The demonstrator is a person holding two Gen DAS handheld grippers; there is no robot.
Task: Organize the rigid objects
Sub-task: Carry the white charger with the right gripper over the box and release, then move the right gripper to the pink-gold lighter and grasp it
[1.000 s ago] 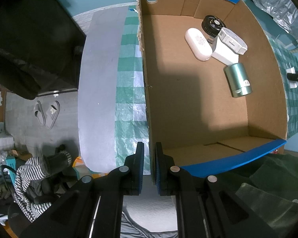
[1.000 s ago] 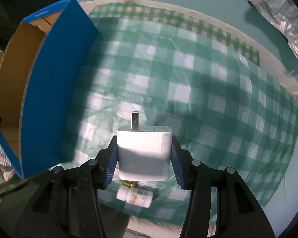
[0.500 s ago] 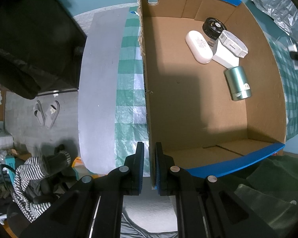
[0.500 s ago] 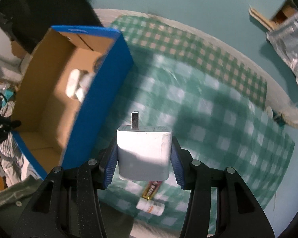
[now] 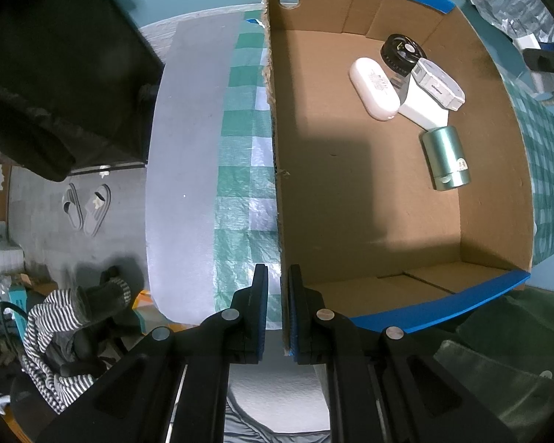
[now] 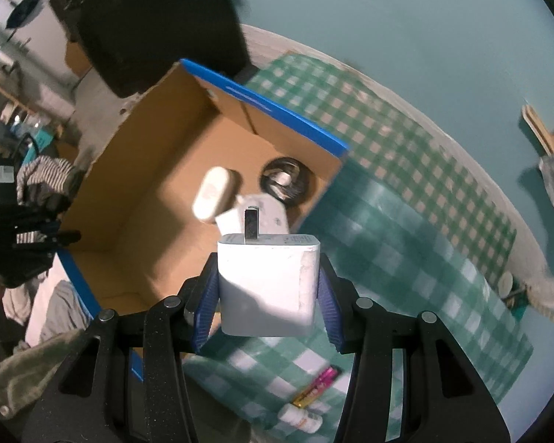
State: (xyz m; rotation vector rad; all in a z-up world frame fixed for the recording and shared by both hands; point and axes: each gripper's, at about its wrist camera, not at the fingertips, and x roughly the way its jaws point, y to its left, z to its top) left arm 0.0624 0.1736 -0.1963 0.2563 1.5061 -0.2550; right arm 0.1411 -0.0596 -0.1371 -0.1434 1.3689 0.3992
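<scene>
Right now my right gripper (image 6: 267, 288) has one white charger (image 6: 266, 284) clamped between its blue pads, prong pointing away, held above the box's (image 5: 369, 221) near right edge. My left gripper (image 5: 278, 310) is pinched shut on the box's left wall at the near corner. Inside the box, at the far right, I count five things: one white oval case (image 5: 373, 88), one black lid (image 5: 400, 53), two white blocks (image 5: 430, 96) stacked, and one teal can (image 5: 446, 157). On the checked cloth (image 6: 424, 229) near me lie one battery (image 6: 319, 385) and one small bottle (image 6: 301, 418).
</scene>
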